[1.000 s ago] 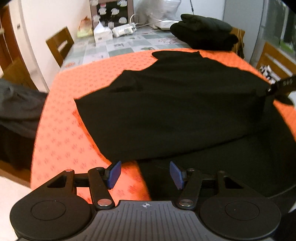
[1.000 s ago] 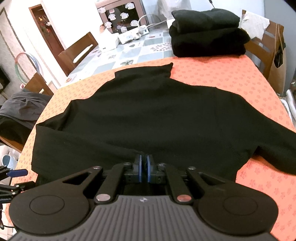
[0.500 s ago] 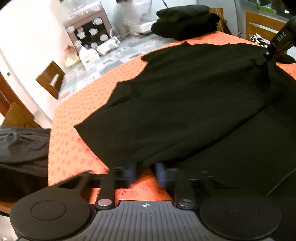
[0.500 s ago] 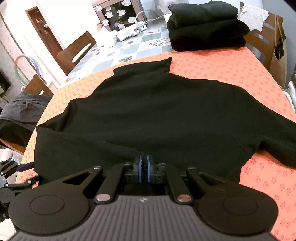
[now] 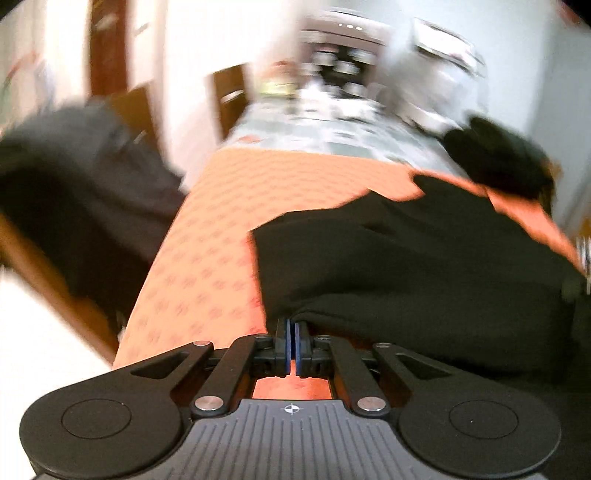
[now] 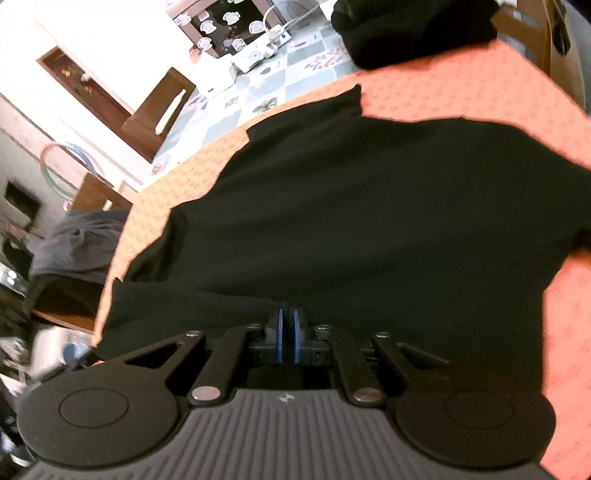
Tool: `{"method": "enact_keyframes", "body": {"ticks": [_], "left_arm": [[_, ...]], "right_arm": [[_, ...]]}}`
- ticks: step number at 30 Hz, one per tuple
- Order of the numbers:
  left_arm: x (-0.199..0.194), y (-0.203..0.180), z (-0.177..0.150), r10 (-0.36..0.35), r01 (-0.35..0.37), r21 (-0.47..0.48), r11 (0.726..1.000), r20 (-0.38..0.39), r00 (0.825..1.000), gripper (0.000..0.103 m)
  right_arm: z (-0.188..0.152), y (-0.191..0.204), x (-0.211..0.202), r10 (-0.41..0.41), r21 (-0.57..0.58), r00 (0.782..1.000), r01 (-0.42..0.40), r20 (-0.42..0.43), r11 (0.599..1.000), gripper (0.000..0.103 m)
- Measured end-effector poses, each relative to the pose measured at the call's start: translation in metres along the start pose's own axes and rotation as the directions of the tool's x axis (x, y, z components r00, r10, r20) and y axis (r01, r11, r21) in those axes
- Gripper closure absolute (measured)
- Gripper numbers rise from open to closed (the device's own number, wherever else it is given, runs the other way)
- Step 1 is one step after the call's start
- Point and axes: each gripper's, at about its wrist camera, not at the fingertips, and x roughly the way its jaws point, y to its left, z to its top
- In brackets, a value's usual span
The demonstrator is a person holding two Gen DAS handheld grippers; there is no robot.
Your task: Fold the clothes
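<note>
Nearest us, our left gripper (image 5: 294, 326) is clenched, its blue pads pinched on the near edge of the black top (image 5: 424, 266) where the cloth bunches up off the table. Our right gripper (image 6: 286, 317) is likewise clamped tight on the hem of the top (image 6: 369, 206), pads pressed together with dark cloth between them.

The top lies spread across the orange tablecloth (image 6: 461, 96), collar (image 6: 351, 101) pointing away from us, one sleeve trailing off toward the right edge of the right wrist view. In the left wrist view the picture is badly smeared, yet the near hem shows doubled over on itself.

Beyond the collar, a stack of folded black clothes (image 6: 413, 29) sits at the far end of the table. Past the orange cloth the tabletop is checked in pale tiles (image 6: 258, 96), with white boxes and cables on it. A wooden chair (image 6: 159, 110) stands at the far left, and a grey garment (image 6: 81, 243) hangs over another seat nearer us.
</note>
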Motion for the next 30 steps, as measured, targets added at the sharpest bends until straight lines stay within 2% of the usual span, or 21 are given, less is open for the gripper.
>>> {"method": "enact_keyframes", "body": {"ticks": [2,6,10,12,14,15,18,20,22,26,27,28,30], "left_arm": [[0.001,0.016,0.0,-0.005,0.004,-0.088,0.996,-0.007,1.0,0.098],[0.002,0.036,-0.004,0.0,-0.004,-0.195,0.981,-0.021,1.0,0.096],[-0.004,0.05,-0.012,0.019,-0.028,-0.223,0.974,-0.045,0.999,0.092],[-0.01,0.057,-0.015,0.019,-0.031,-0.226,0.974,-0.056,0.998,0.088],[-0.018,0.061,-0.014,0.024,-0.036,-0.219,0.975,-0.054,0.998,0.081],[-0.021,0.062,-0.012,0.025,-0.035,-0.218,0.975,-0.049,0.999,0.078],[-0.024,0.064,-0.002,0.017,-0.023,-0.225,0.974,-0.026,1.0,0.062],[-0.019,0.062,0.009,0.005,-0.009,-0.231,0.973,-0.016,1.0,0.05],[-0.009,0.058,0.021,-0.007,0.005,-0.23,0.973,-0.009,1.0,0.044],[0.018,0.049,0.045,-0.016,0.011,-0.211,0.977,-0.023,1.0,0.042],[0.025,0.046,0.051,-0.016,0.01,-0.205,0.979,-0.03,0.999,0.042],[0.032,0.044,0.056,-0.016,0.01,-0.193,0.981,-0.034,0.999,0.042],[0.042,0.04,0.064,-0.017,0.01,-0.165,0.986,-0.042,0.999,0.042]], "right_arm": [[-0.002,0.003,0.005,0.017,0.05,1.0,-0.016,-0.017,0.999,0.096],[-0.01,0.013,0.014,0.047,0.126,0.998,-0.042,-0.04,0.991,0.096],[-0.016,0.026,0.021,-0.02,0.029,0.999,0.021,-0.032,0.999,0.09],[-0.018,0.029,0.019,-0.046,-0.028,0.999,0.046,-0.022,0.999,0.083],[-0.021,0.033,0.014,-0.069,-0.109,0.997,0.067,-0.017,0.992,0.071],[-0.024,0.035,0.011,-0.074,-0.145,0.997,0.069,-0.025,0.987,0.07],[-0.037,0.038,0.005,-0.07,-0.219,0.995,0.053,-0.072,0.974,0.069],[-0.05,0.041,0.006,-0.059,-0.25,0.993,0.032,-0.101,0.968,0.069],[-0.061,0.046,0.011,-0.06,-0.272,0.992,0.027,-0.115,0.962,0.068],[-0.077,0.054,0.024,-0.095,-0.308,0.989,0.056,-0.112,0.95,0.071],[-0.08,0.057,0.026,-0.104,-0.318,0.989,0.066,-0.106,0.946,0.076],[-0.082,0.058,0.026,-0.112,-0.325,0.989,0.073,-0.102,0.943,0.094],[-0.083,0.06,0.021,-0.098,-0.315,0.989,0.059,-0.109,0.947,0.095]]}}
